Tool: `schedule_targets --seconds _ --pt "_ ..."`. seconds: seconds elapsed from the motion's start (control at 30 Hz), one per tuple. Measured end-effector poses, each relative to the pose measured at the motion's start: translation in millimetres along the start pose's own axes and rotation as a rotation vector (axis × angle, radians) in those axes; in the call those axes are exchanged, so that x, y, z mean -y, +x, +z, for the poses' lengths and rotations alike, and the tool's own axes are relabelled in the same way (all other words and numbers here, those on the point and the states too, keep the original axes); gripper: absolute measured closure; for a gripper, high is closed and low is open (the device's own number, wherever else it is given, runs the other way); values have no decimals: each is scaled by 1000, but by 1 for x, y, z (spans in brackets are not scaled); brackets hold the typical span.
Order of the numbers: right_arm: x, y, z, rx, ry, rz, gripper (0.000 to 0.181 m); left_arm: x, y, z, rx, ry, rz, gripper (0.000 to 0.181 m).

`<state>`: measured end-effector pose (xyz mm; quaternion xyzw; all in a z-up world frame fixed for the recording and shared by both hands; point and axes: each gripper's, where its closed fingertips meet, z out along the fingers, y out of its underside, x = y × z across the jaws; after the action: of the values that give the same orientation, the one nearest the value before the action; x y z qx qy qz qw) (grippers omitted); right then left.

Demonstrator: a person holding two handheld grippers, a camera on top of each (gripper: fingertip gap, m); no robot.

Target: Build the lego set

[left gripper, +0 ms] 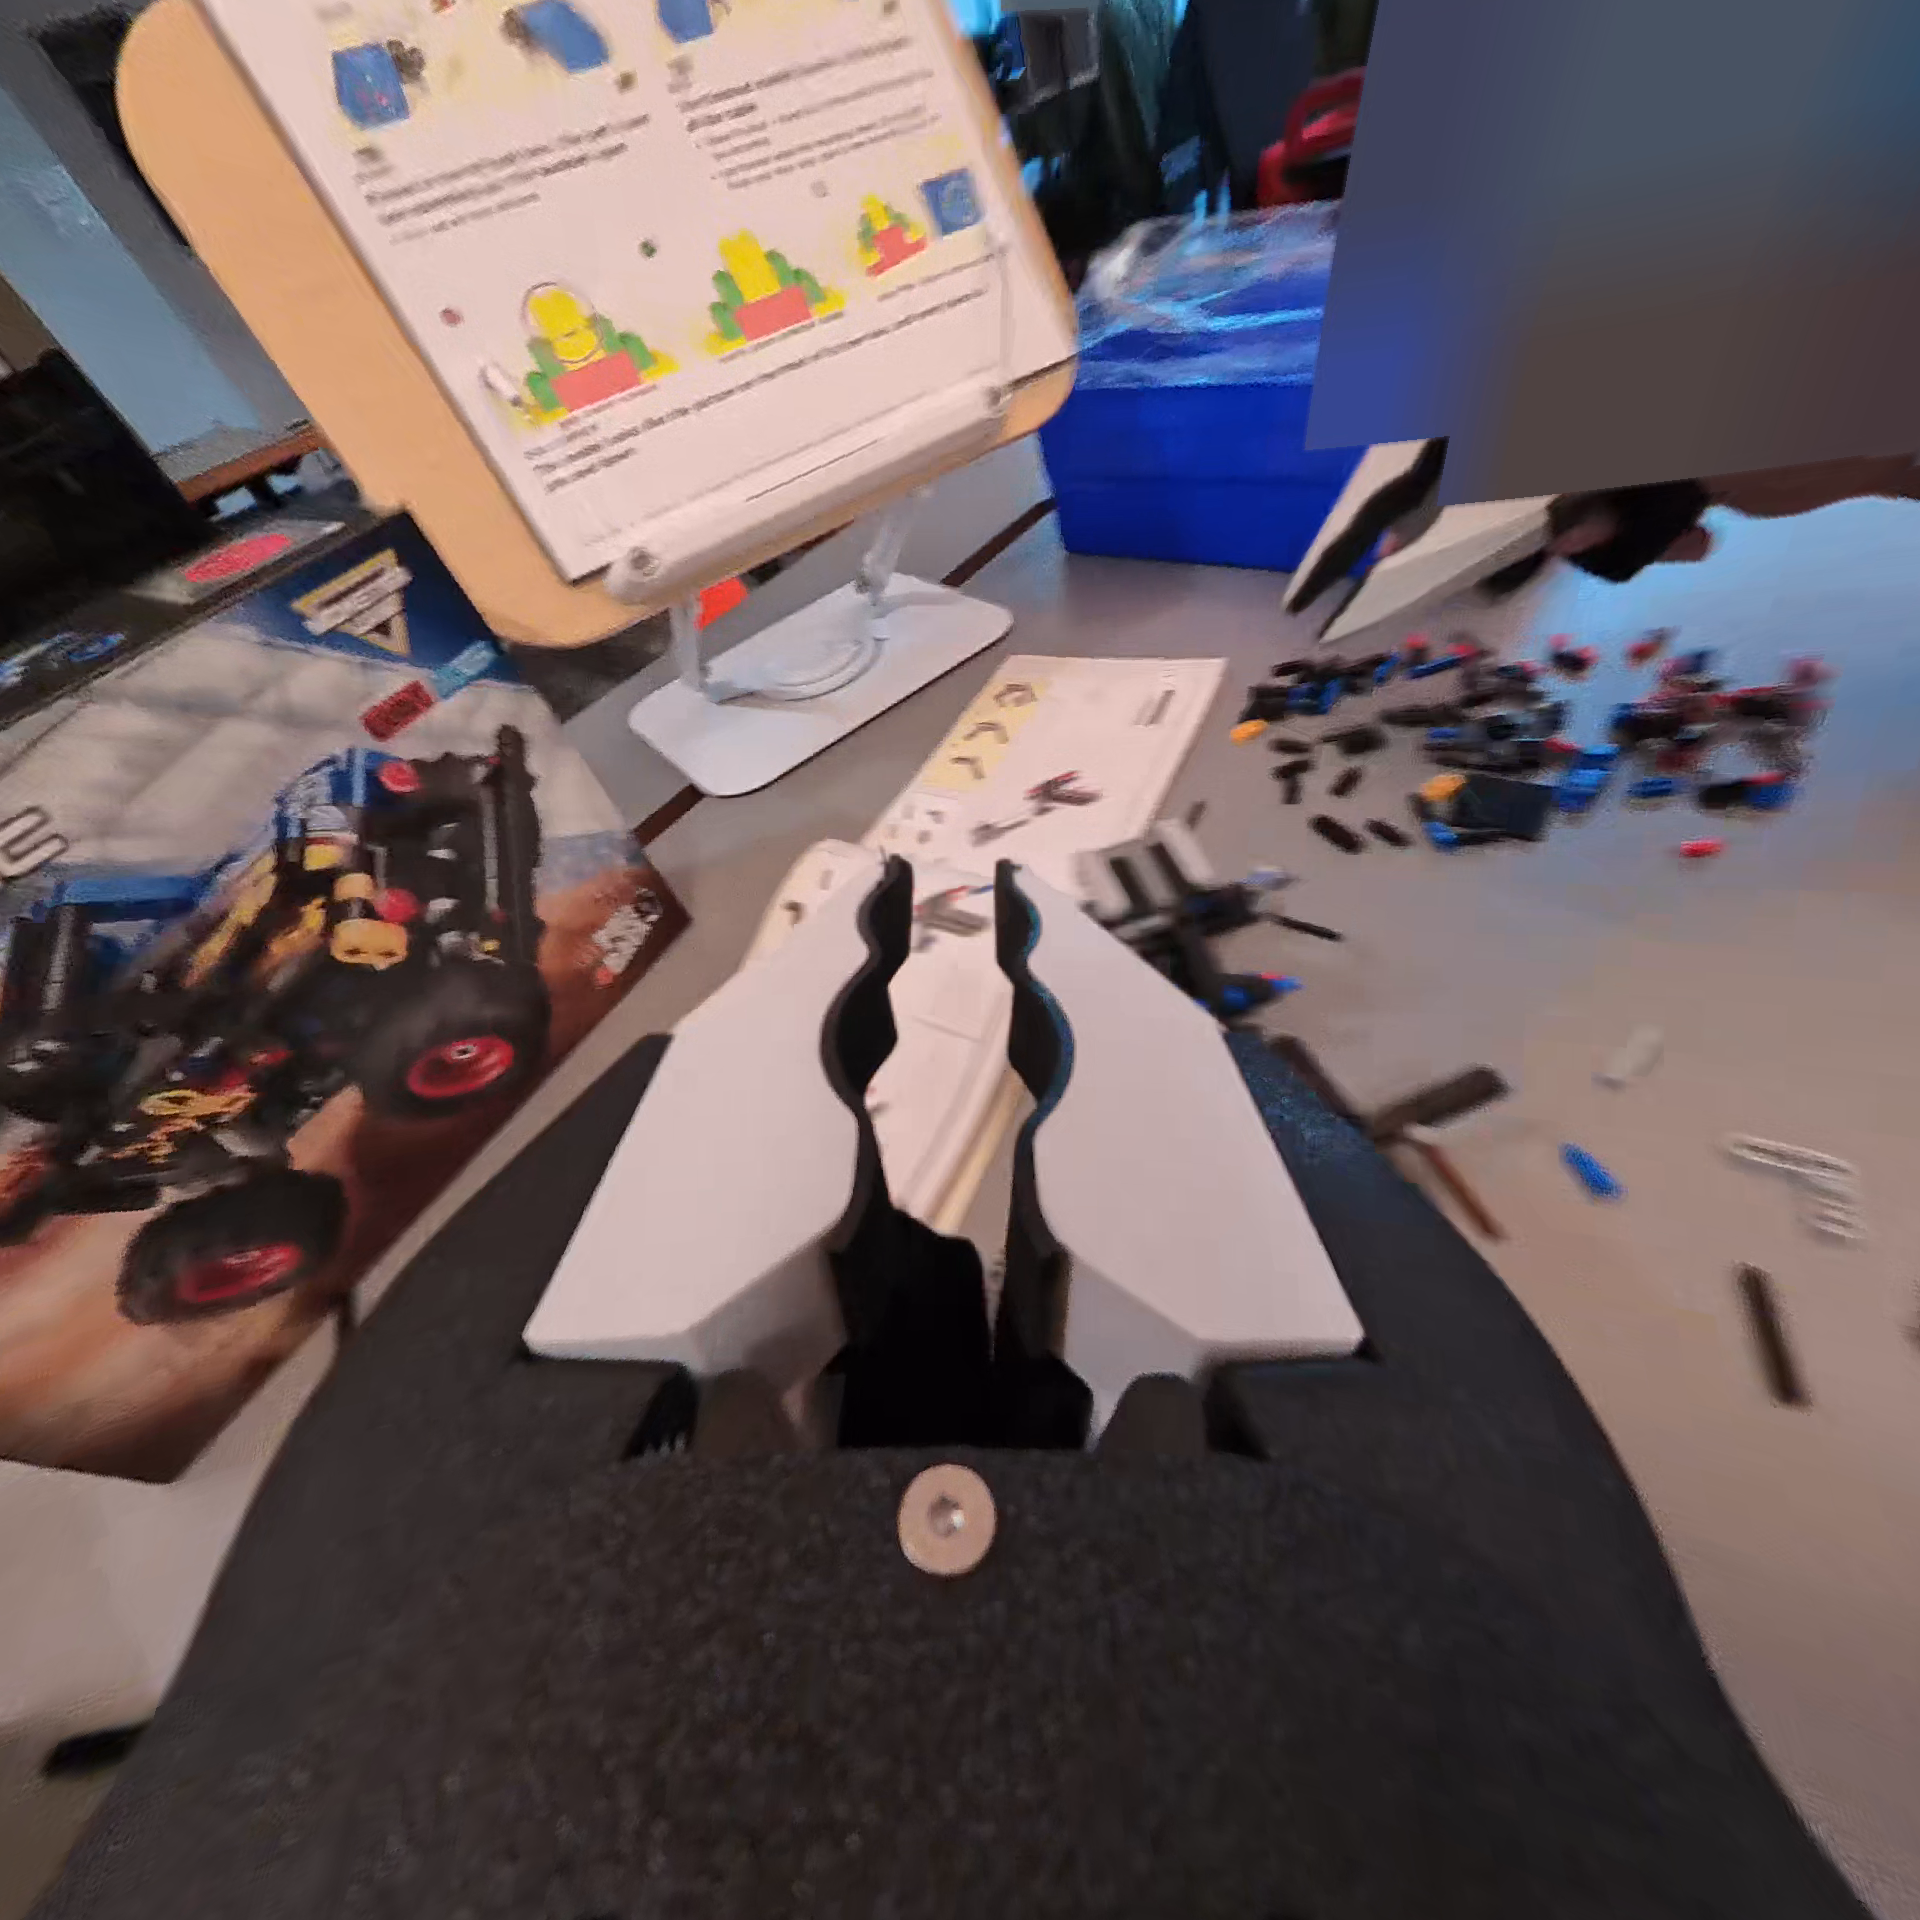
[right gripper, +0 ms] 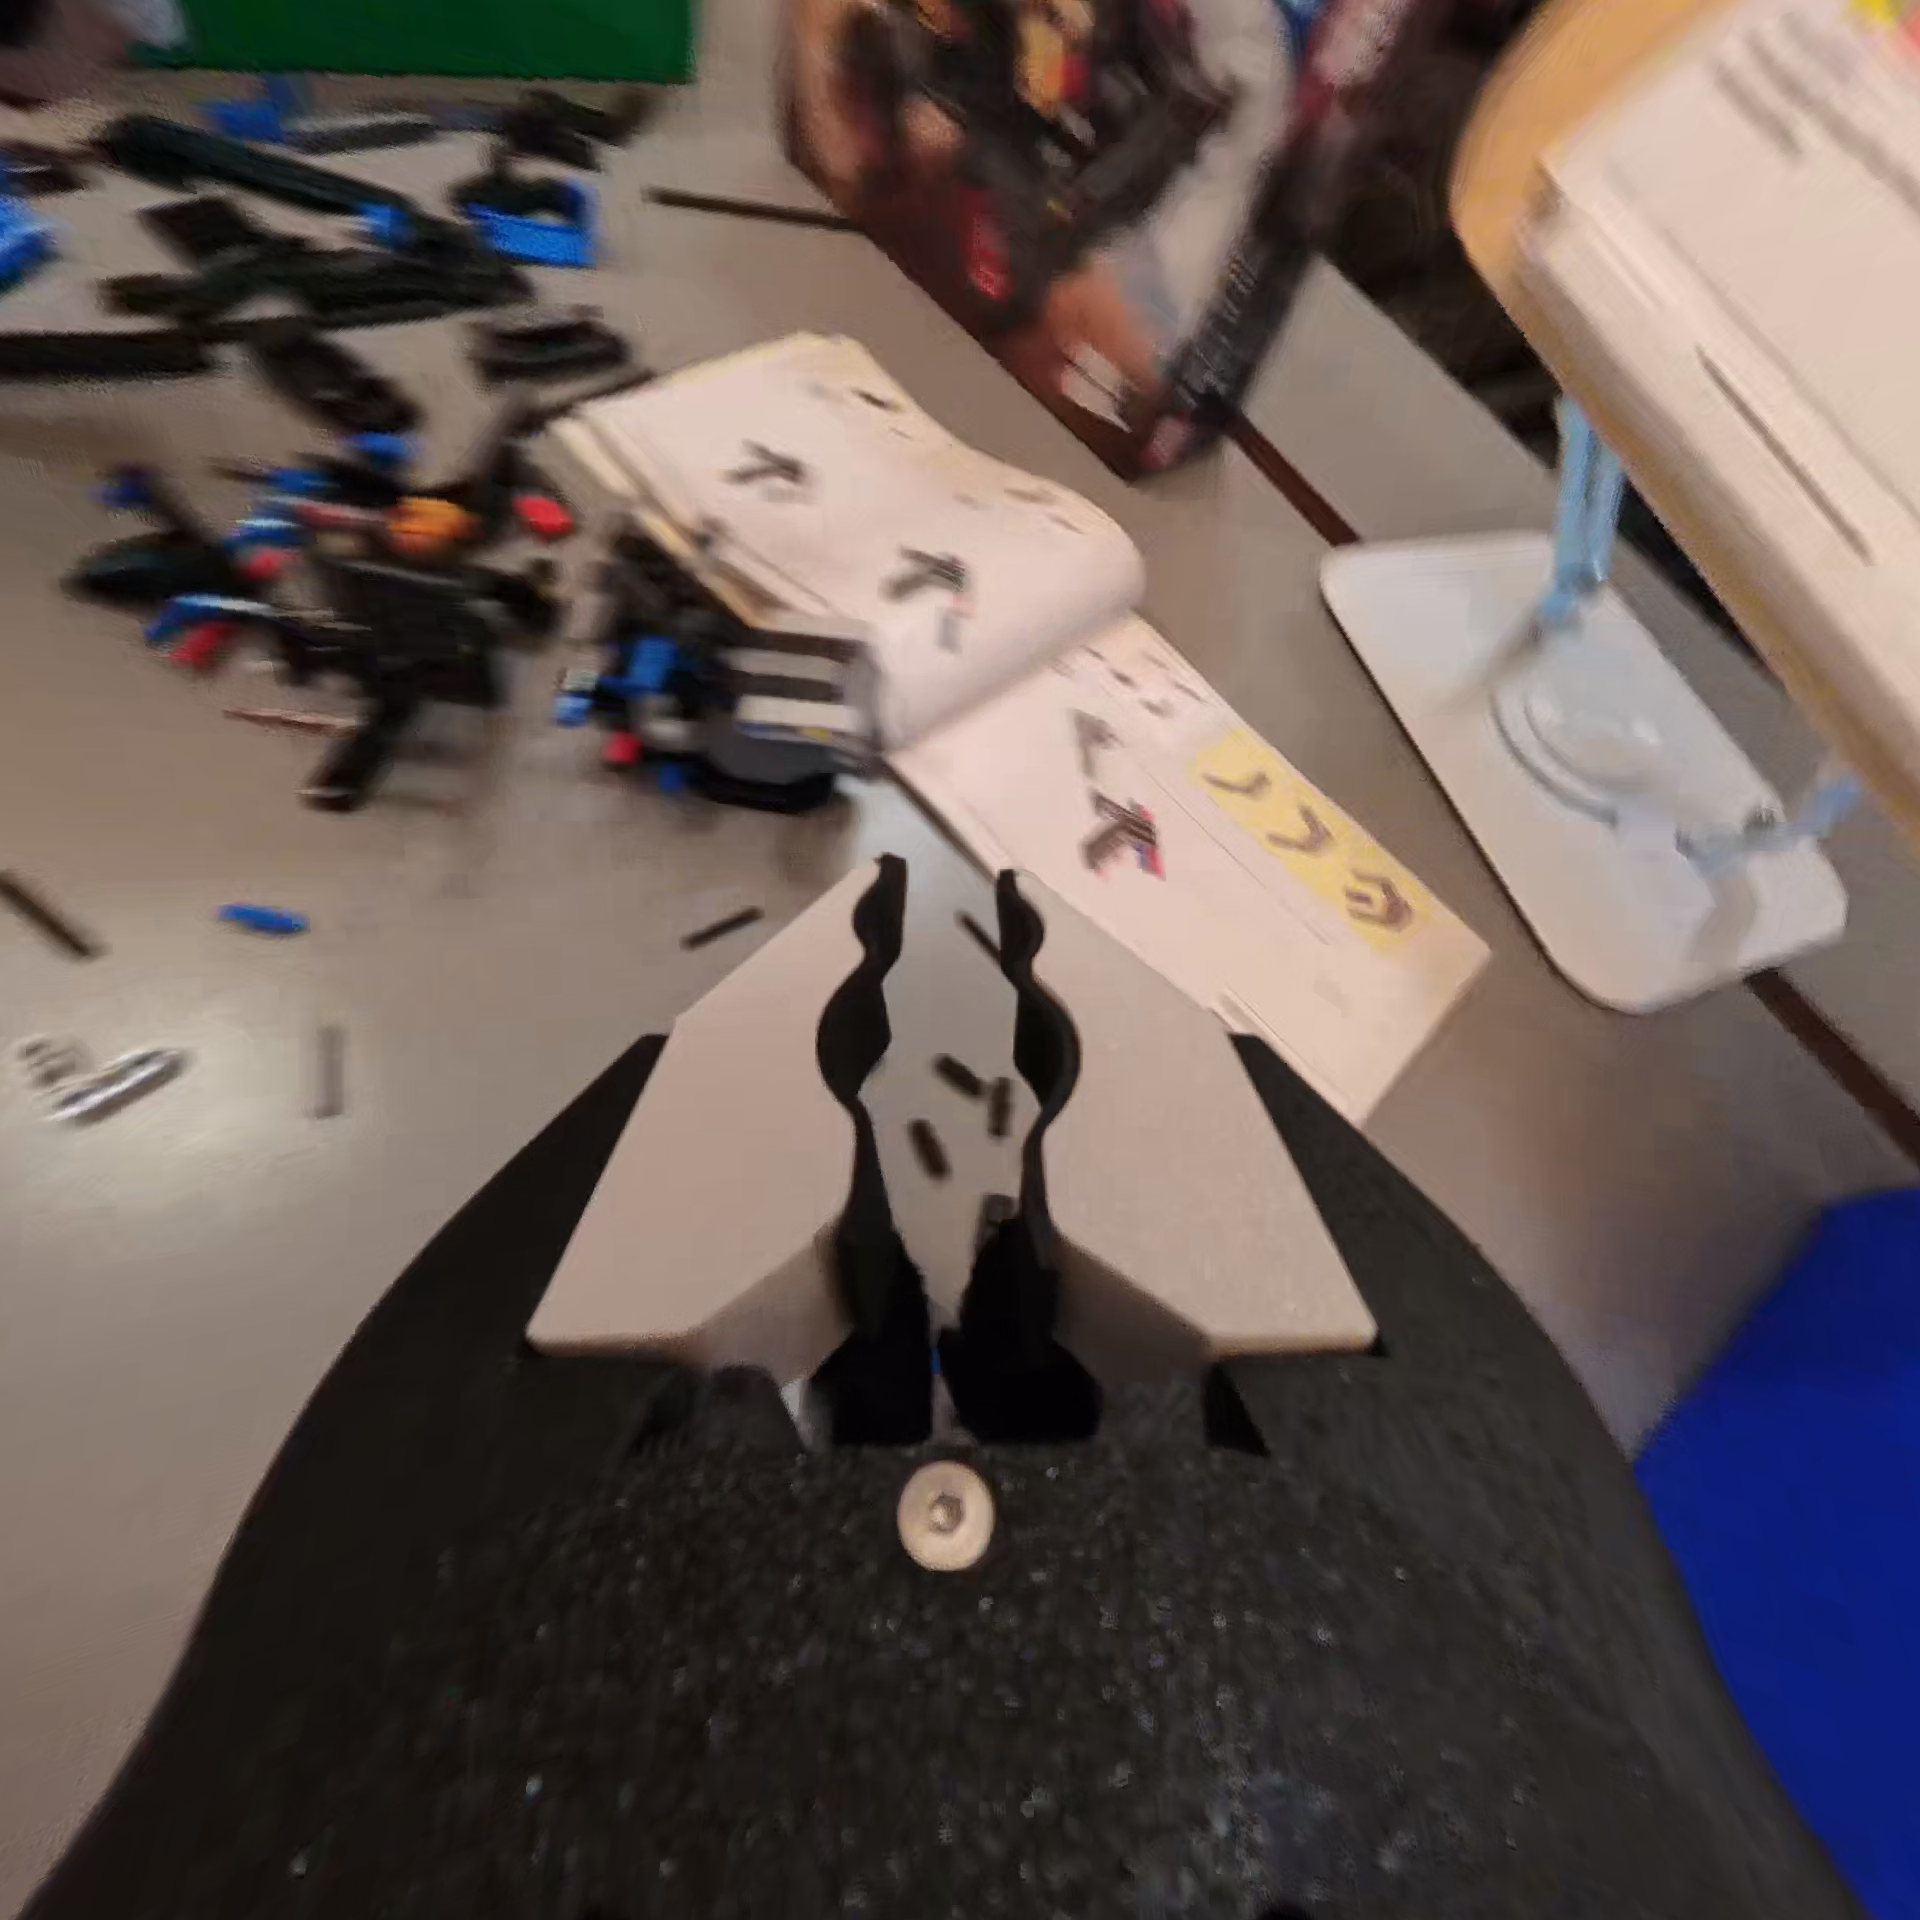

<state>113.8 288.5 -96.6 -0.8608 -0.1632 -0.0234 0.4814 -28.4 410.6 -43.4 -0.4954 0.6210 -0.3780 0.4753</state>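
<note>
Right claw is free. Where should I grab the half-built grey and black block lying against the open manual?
Take the half-built block across its grey end, coming down from above with the right claw. It lies flat on the table, one end tucked against the manual, so a sideways approach from there is blocked. The blue-pinned end looks knobbly, though blur hides detail.

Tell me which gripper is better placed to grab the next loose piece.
Probably the right gripper: it is open over small black pins on the table. The left gripper, also open, points at the instruction booklet.
</note>
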Motion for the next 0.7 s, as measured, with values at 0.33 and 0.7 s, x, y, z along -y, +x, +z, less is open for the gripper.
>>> schedule_targets --seconds 0.33,0.7 --pt "-38 30 12 -5 67 258 163 -67 -29 14 120 -67 -40 170" --pt "-48 52 6 -96 46 263 164 -76 -30 16 119 -116 -52 170"
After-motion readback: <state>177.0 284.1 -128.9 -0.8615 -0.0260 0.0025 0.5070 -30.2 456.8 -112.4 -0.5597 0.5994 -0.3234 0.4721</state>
